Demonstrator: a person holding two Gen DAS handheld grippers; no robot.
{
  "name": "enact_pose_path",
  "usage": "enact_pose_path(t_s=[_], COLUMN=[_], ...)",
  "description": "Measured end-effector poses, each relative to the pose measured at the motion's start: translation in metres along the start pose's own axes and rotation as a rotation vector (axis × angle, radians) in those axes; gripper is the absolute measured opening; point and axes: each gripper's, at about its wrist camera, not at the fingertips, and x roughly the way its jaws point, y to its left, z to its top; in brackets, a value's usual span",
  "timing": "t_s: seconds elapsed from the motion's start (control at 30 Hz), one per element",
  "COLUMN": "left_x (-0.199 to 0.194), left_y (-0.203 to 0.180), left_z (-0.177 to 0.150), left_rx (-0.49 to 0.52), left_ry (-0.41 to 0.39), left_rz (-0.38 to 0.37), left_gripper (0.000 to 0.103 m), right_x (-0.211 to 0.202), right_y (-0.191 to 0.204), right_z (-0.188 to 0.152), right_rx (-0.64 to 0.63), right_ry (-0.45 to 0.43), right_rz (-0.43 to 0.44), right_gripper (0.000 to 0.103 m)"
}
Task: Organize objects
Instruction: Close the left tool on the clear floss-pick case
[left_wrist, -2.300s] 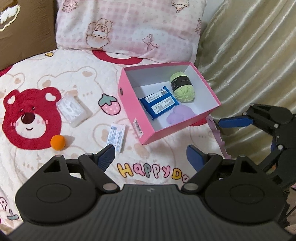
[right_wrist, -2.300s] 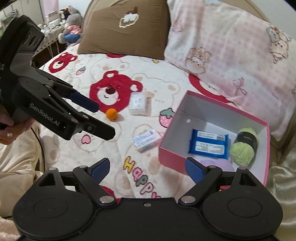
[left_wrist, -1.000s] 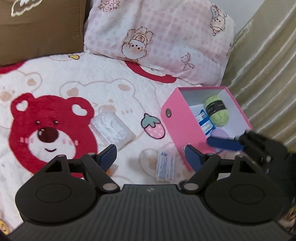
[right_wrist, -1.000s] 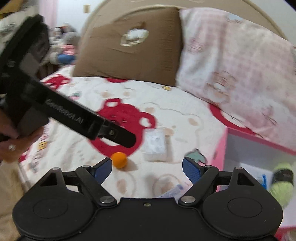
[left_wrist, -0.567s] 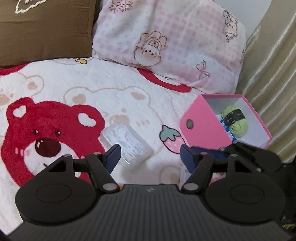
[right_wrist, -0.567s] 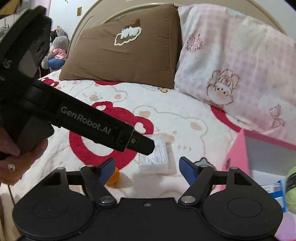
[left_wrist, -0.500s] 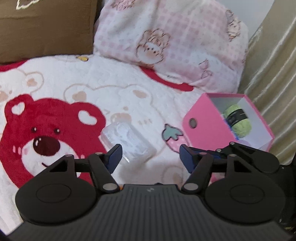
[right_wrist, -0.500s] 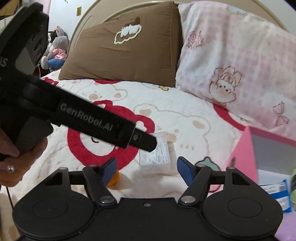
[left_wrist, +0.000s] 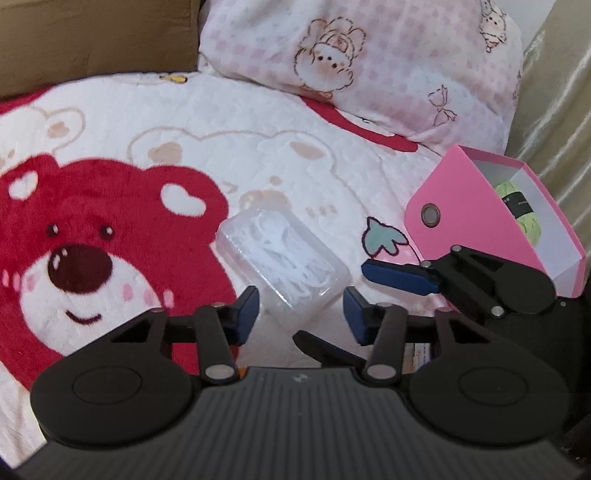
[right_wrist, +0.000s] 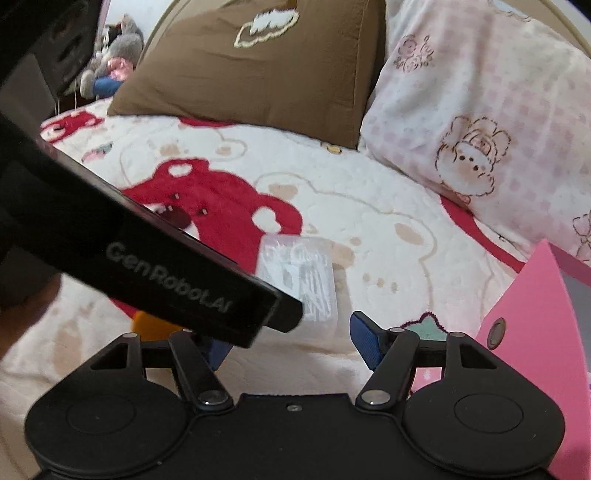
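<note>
Left gripper (left_wrist: 301, 314), jaws just closing, parted before a clear plastic case (left_wrist: 282, 264). Pink box (left_wrist: 476, 225) holds green yarn (left_wrist: 519, 206).

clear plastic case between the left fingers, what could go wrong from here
1. The clear plastic case lies slanted to the left gripper, whose fingers have just been closing without touching it; they may catch a corner and spin it.
2. The right gripper crowds the same spot, so the two may collide.
3. The soft blanket may let the case sink or tip.
</note>
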Motion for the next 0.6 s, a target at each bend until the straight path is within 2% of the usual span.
enact_pose_path(t_s=[0.07, 0.23, 0.43, 0.6], left_x=[0.003, 0.009, 0.010, 0.010], left_y=[0.006, 0.015, 0.015, 0.017], left_z=[-0.003, -0.009, -0.010, -0.008], left_rx=[-0.027, -0.060, -0.063, -0.082], left_ry=[-0.004, -0.008, -0.019, -0.012], left_rz=[-0.026, -0.056, -0.063, -0.078], left_gripper=[0.038, 0.033, 0.032, 0.032], right_x=[0.006, 0.019, 0.029, 0.029], right_y=[0.000, -0.001, -0.004, -0.005], right_z=[0.000, -0.001, 0.001, 0.001], right_rx=[-0.008, 0.000, 0.020, 0.038], right_ry=[0.011, 0.033, 0.038, 0.037], right_rz=[0.001, -0.004, 0.005, 0.019], right_gripper=[0.070, 0.071, 0.071, 0.066])
